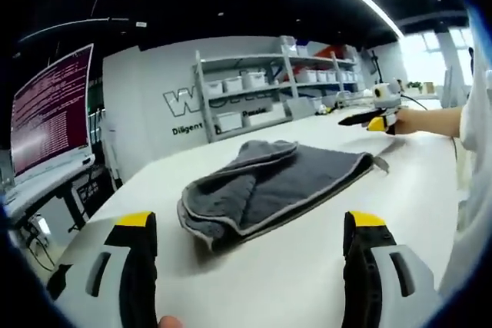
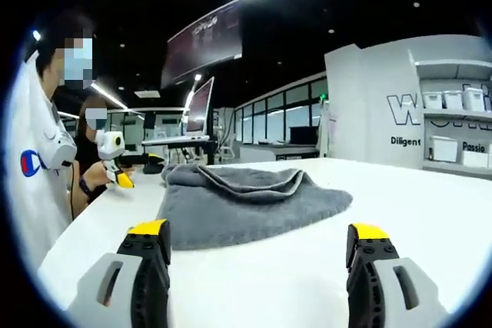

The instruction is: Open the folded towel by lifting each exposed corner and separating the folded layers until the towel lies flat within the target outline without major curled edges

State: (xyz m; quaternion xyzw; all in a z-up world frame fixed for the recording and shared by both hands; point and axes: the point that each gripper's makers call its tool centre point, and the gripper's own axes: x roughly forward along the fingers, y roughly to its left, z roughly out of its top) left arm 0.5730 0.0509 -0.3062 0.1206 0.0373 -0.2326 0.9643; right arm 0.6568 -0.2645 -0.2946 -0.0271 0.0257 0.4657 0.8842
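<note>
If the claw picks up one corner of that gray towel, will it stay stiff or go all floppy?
Probably floppy: the gray towel lies in soft, rumpled folds on the white table, so the rest would likely droop and trail. It looks thick and fuzzy, so it probably won't slip easily, and its layers may peel apart as the corner rises.

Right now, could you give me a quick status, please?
Both grippers open, left gripper, right gripper, short of the towel. Towel folded on the table. Nothing in the way.

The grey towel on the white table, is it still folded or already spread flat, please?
Folded: the grey terry towel lies doubled on the white table, stacked layers showing along its edge.
</note>
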